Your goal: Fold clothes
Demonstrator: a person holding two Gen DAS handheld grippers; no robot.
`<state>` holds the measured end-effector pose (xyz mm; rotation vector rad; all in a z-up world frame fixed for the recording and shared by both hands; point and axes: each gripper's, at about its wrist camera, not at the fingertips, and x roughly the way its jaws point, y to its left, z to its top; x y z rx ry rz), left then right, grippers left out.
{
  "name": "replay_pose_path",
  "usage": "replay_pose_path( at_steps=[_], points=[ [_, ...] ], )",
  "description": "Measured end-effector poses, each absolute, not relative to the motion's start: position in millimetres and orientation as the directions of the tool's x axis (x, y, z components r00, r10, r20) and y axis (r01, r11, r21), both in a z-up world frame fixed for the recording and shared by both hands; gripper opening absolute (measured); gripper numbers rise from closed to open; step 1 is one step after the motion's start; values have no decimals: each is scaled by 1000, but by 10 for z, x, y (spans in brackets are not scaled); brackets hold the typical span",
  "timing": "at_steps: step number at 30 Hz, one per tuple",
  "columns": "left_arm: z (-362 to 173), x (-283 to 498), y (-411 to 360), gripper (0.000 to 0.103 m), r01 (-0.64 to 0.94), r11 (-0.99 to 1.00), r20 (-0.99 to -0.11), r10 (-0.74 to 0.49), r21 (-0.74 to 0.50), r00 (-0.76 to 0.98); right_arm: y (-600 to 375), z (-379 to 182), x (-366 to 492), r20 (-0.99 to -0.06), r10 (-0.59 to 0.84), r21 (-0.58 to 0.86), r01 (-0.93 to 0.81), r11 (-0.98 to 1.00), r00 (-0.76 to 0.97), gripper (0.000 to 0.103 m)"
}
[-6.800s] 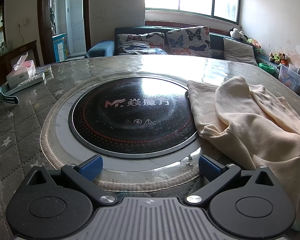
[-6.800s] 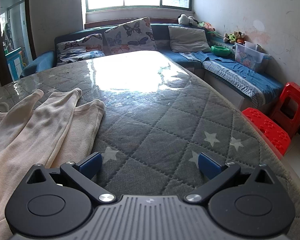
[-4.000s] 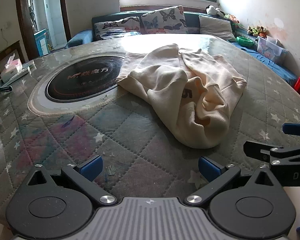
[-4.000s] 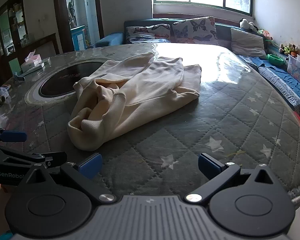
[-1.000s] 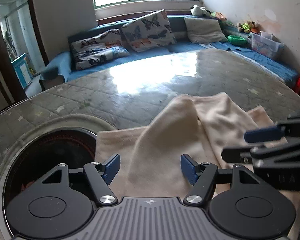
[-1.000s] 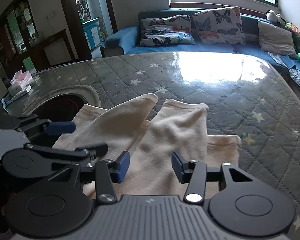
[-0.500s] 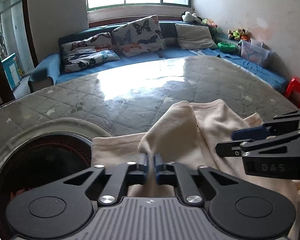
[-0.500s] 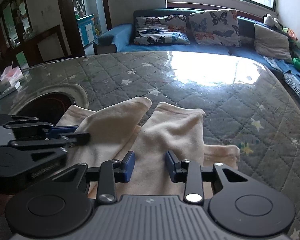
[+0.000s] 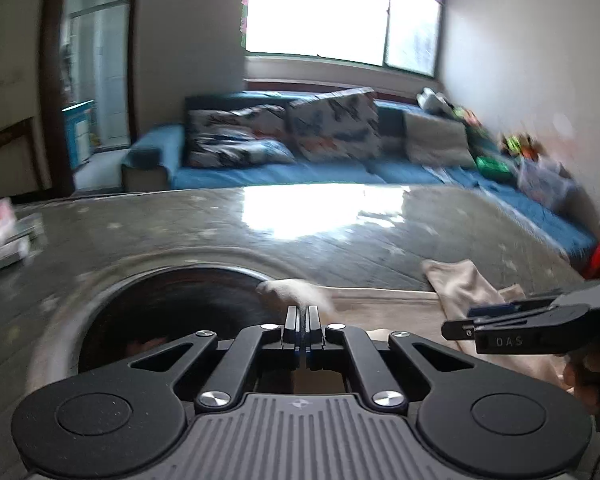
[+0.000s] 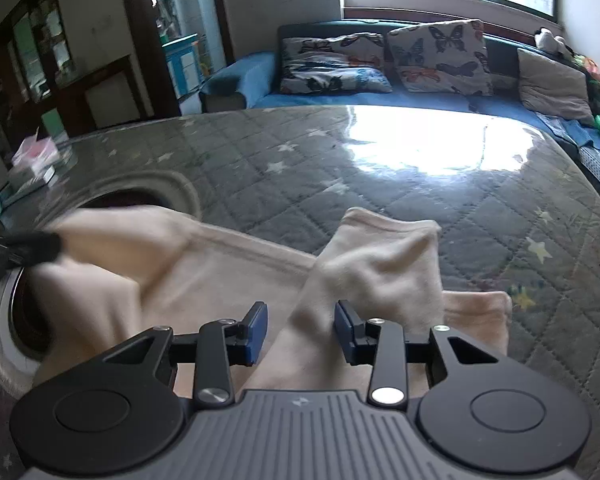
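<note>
Right wrist view showed the right tool half-open astride a cream sleeve, the left tool pinching another cuff; an uneven pull could twist the garment.

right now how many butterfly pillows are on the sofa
2, side by side on the blue sofa behind the table: a flatter one on the left and an upright one to its right. Others may be out of view.

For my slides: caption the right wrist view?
Right gripper open around a cream garment sleeve on the quilted table.
</note>
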<state>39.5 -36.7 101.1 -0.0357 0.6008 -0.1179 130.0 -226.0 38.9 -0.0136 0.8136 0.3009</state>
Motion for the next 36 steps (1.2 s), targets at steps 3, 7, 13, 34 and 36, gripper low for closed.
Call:
replay_pose_path(
  at_steps=[3, 7, 13, 34, 36],
  points=[
    [1098, 160, -150, 2, 48, 995, -540, -88, -88, 837, -2189, 382, 1219, -722, 236, 43, -298, 954, 650, 34],
    [1026, -83, 93, 2, -20, 995, -563, -37, -94, 825, -2188, 411, 1121, -723, 224, 12, -312, 950, 653, 11],
    [856, -394, 429, 2, -115, 988, -613, 30, -99, 789, -2364, 546, 889, -687, 202, -2, -279, 960, 698, 3],
    [770, -850, 611, 7, -131, 987, -642, 39, -97, 766, -4171, 539, -854, -695, -153, 1, 213, 977, 702, 7],
    [843, -883, 572, 13, -133, 988, -623, 55, -79, 781, -4102, 608, -803, -677, -125, 4, 173, 985, 725, 15]
  ],
)
